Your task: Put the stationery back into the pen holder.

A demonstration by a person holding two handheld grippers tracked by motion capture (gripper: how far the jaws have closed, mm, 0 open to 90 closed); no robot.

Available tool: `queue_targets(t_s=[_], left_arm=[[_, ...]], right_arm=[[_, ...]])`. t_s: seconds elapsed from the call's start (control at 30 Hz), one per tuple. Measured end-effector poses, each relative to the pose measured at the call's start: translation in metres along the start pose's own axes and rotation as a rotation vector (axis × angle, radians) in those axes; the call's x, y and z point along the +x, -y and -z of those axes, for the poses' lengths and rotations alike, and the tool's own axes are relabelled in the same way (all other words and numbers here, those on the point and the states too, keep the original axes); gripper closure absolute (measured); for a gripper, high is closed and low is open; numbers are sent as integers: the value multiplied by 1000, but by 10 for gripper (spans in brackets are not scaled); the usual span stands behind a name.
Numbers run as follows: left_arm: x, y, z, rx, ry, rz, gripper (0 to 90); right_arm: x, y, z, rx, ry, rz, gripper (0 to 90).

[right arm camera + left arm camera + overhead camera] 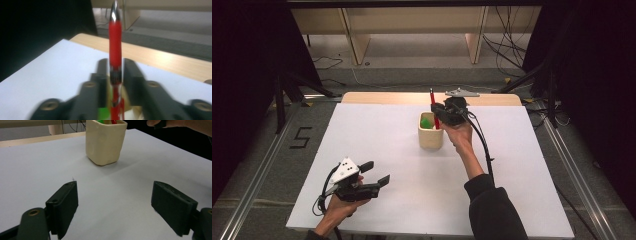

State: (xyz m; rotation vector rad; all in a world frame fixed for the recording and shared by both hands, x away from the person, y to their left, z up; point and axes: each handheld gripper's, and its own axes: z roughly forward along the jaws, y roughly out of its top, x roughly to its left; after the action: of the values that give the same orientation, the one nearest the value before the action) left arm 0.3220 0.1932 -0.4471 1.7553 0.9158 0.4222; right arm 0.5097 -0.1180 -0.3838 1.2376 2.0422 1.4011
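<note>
A cream cup (431, 136) stands on the white table sheet (377, 130), a green thing (427, 121) inside it. A red pen (432, 107) with a silver tip stands upright, its lower end in the cup. My right gripper (438, 113) is level with the cup's rim from the right. In the right gripper view the red pen (115, 47) rises between my right gripper's (115, 75) jaws; a thin gap shows beside it, so the jaws stand open. My left gripper (377, 172) hovers low at the front left, open and empty. The left gripper view looks between its wide-set jaws (115, 205) at the cup (105, 141).
The sheet lies on a wooden table whose bare edge (412, 97) shows at the back. Dark stands and cables (512, 55) lie on the floor beyond. A metal rail (257, 170) runs along the left of the table.
</note>
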Motion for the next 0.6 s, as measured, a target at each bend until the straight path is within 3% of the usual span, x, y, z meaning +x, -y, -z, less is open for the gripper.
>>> queue_targets(t_s=[0.07, 0.2, 0.6], left_arm=[[0, 0, 0, 0, 1, 0, 210], [0, 0, 0, 0, 0, 0, 210], [2, -1, 0, 4, 1, 6, 210]], right_arm=[[1, -1, 2, 9, 21, 3, 482], [1, -4, 13, -6, -4, 2, 374], [7, 2, 49, -6, -59, 56, 297]])
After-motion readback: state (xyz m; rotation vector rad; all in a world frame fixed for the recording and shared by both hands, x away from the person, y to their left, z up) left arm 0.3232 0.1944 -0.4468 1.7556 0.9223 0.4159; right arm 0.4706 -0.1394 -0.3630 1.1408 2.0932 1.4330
